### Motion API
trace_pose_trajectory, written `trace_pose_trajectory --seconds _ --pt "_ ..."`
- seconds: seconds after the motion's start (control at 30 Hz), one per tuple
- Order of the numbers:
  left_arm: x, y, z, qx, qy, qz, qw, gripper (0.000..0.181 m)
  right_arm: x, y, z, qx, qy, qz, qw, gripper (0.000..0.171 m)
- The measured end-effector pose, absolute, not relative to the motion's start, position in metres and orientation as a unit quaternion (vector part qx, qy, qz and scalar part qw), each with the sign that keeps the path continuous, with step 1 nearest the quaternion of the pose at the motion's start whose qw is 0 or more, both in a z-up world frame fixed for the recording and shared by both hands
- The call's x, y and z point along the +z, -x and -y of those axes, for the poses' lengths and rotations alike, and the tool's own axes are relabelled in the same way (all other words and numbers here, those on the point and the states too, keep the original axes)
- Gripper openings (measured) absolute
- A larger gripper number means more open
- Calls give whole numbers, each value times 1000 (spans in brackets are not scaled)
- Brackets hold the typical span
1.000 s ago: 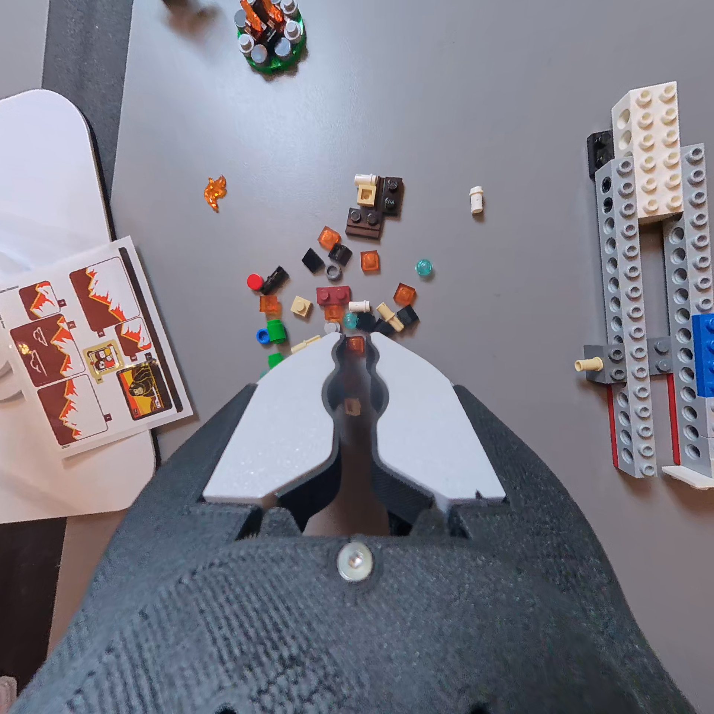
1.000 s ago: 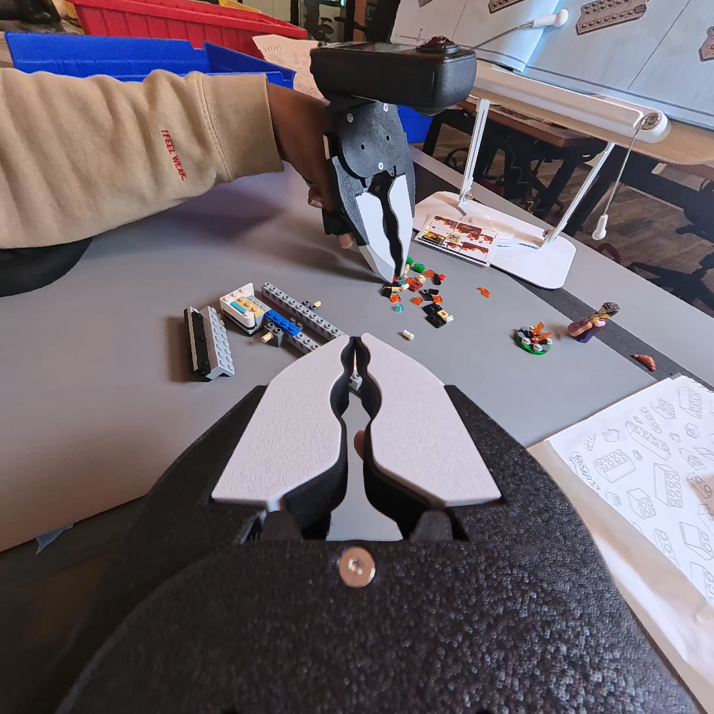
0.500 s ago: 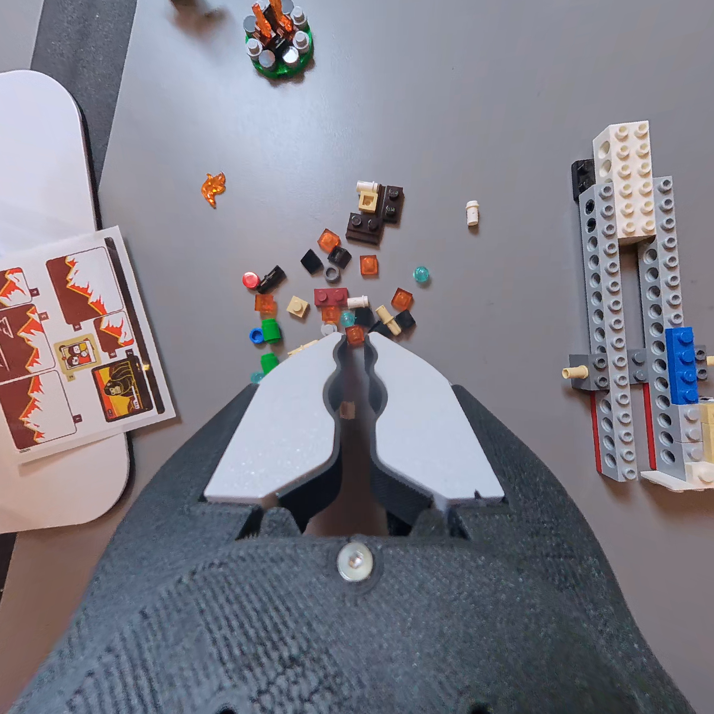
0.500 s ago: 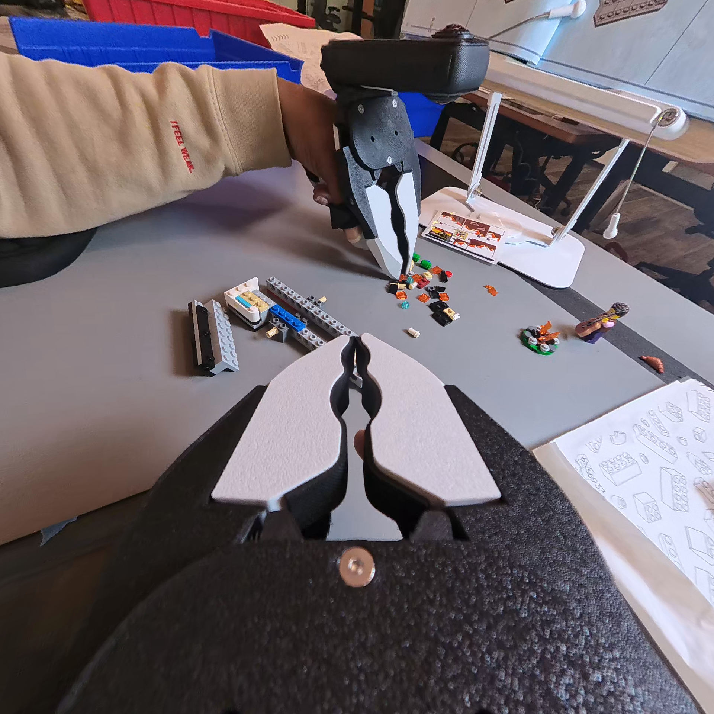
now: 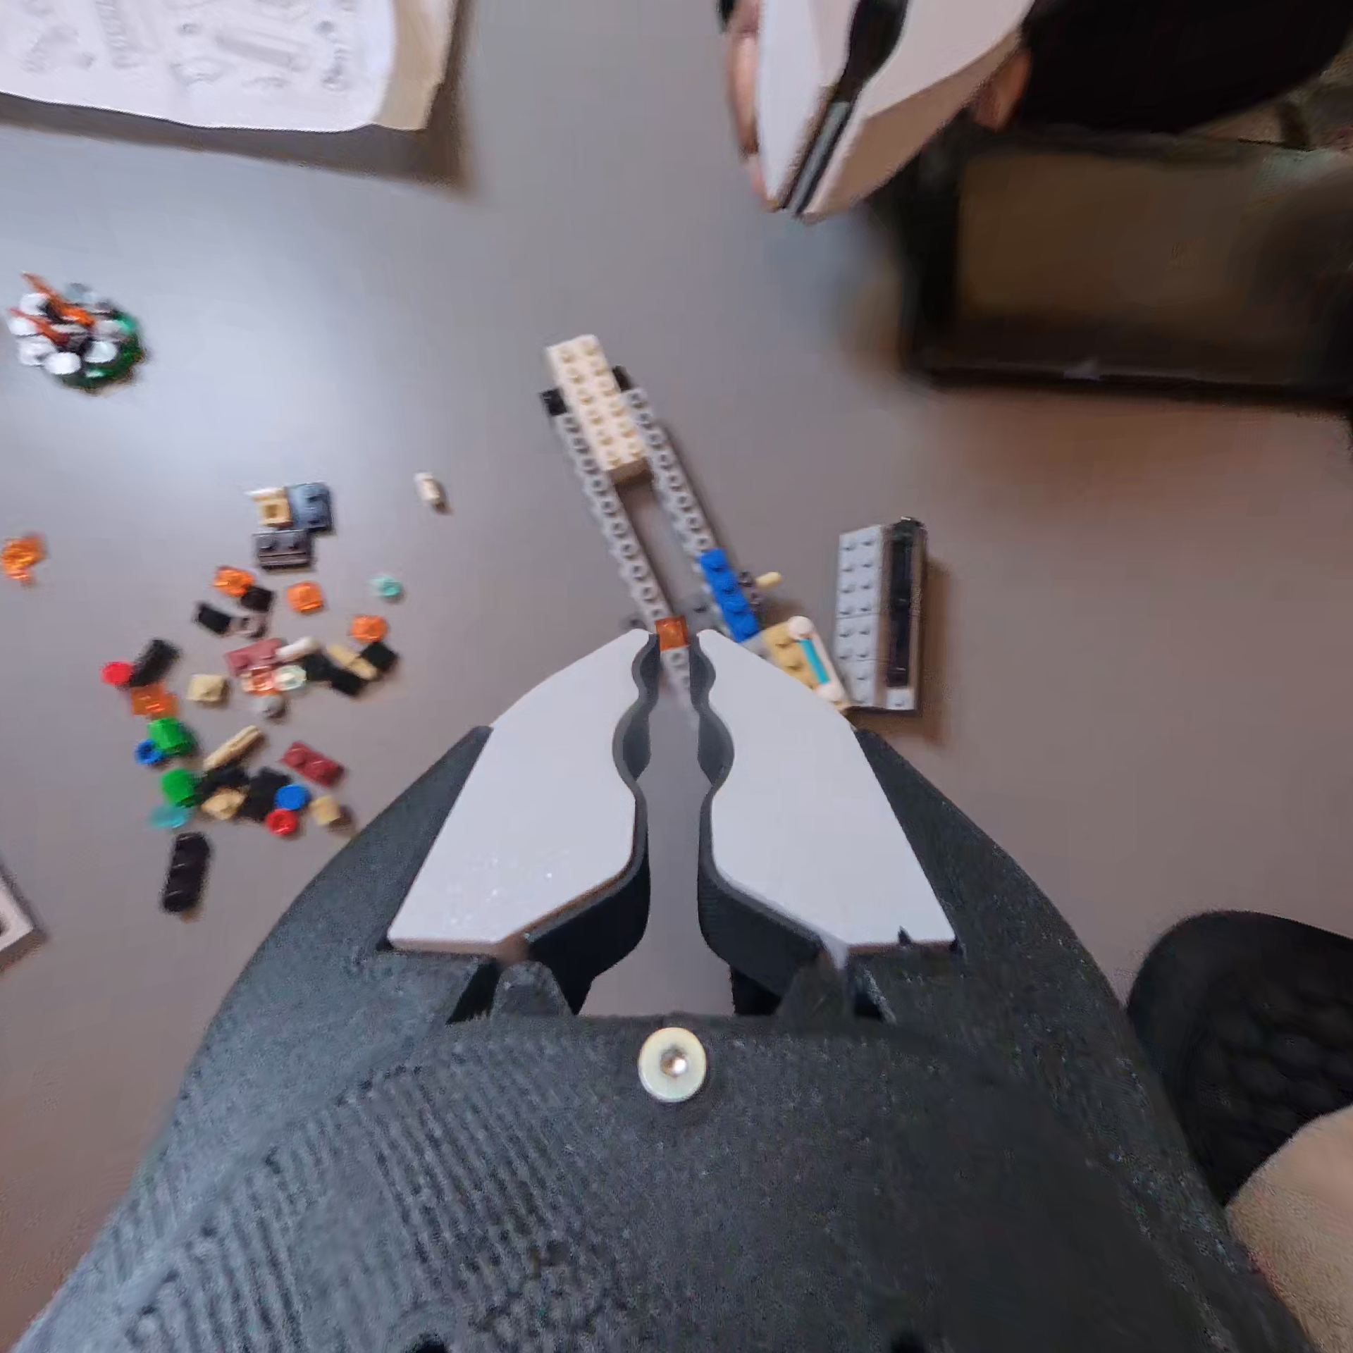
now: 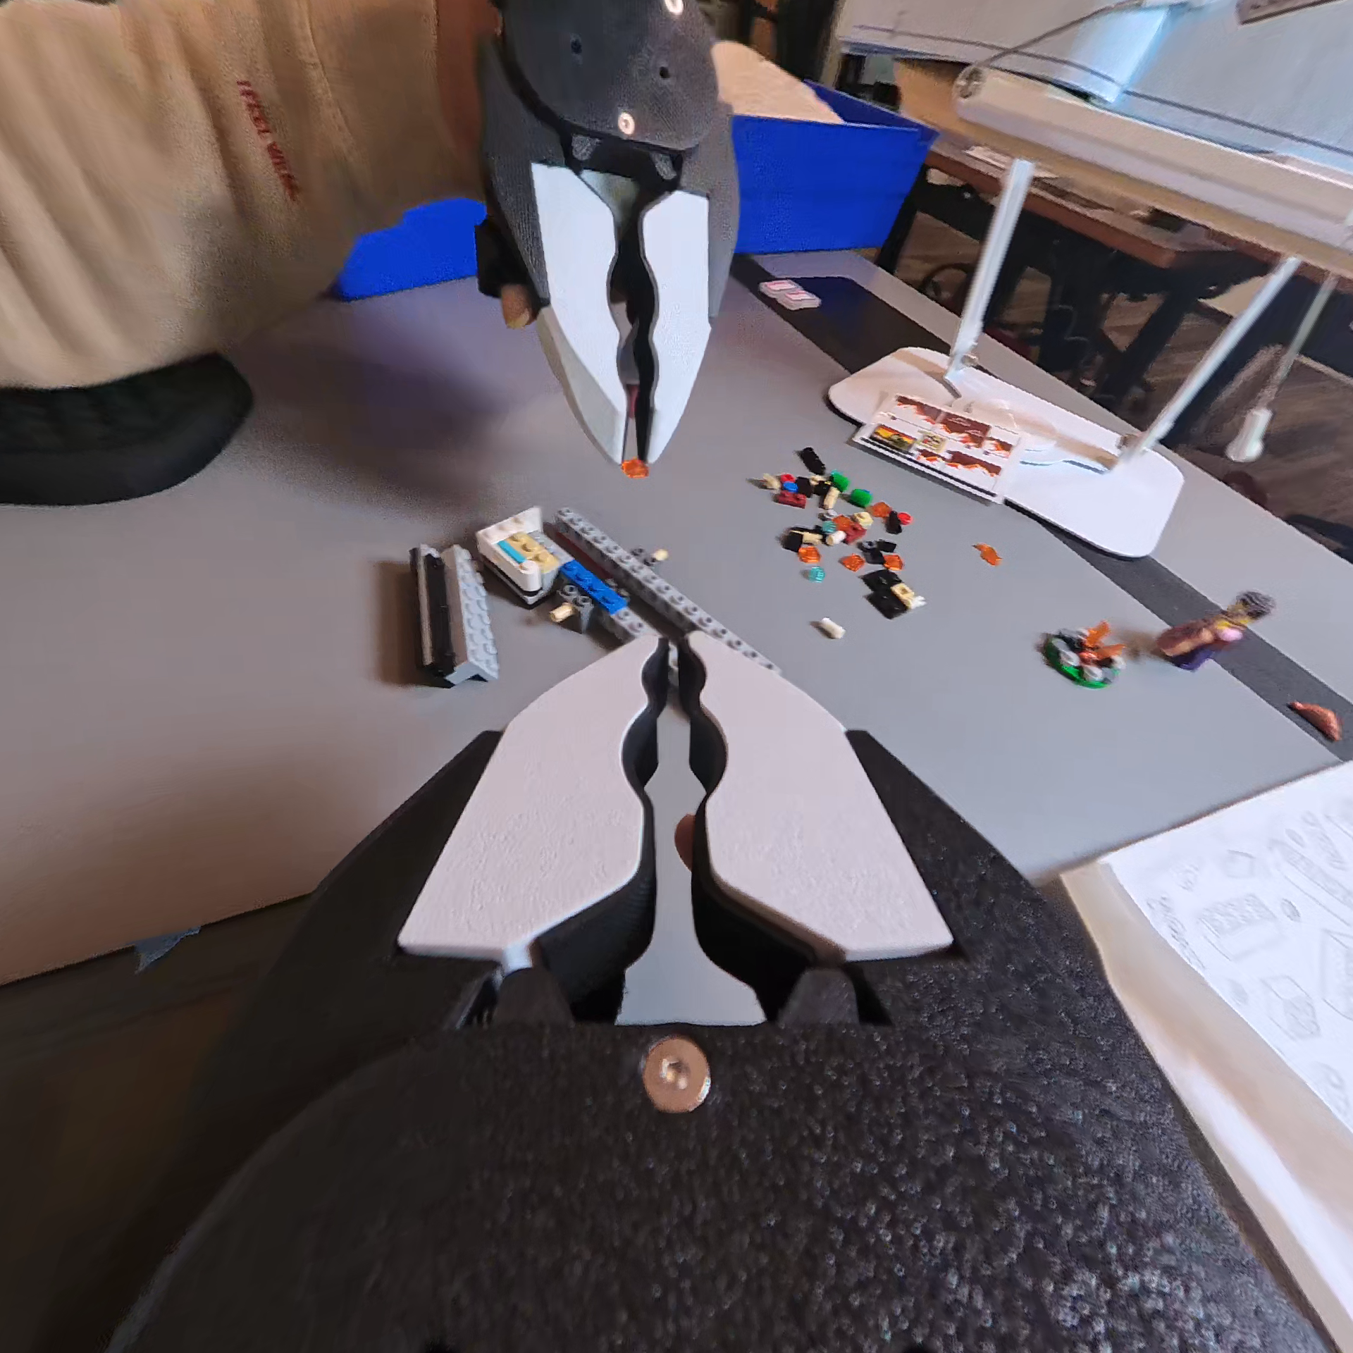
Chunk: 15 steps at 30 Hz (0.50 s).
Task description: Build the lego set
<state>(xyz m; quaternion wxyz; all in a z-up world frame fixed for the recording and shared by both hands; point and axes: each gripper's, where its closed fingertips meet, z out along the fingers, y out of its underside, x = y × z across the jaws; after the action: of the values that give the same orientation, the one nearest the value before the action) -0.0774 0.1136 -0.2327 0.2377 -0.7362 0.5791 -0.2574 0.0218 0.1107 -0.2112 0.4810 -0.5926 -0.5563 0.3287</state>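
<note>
Left claw (image 5: 672, 644) pinches orange tile (image 5: 671, 632) above grey beam frame (image 5: 622, 512) | right claw (image 6: 672, 648) nearly closed, seemingly empty | step: carrying tile; next: press onto studs.

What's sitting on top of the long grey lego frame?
On the long grey frame sit a cream brick at the far end and a blue brick nearer. The left gripper covers its near end.
</note>
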Motion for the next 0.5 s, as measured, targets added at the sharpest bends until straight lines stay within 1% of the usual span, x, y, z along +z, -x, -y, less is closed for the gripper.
trace_pose_trajectory --seconds 0.1,0.17,0.3,0.43,0.5 --pt "-238 75 -77 -278 723 -595 215 8 -217 -14 -85 318 554 614 464 7" --pt "-239 75 -61 -298 722 -587 215 8 -227 -5 -71 279 528 656 463 12" --pt "-242 74 -39 -333 719 -563 235 7 -251 19 -53 181 483 724 458 28" --pt "-254 79 -27 -344 726 -549 231 7 -271 40 -41 144 462 770 415 33" --pt "-256 79 -24 -353 729 -540 230 8 -275 46 -39 134 459 778 408 29"
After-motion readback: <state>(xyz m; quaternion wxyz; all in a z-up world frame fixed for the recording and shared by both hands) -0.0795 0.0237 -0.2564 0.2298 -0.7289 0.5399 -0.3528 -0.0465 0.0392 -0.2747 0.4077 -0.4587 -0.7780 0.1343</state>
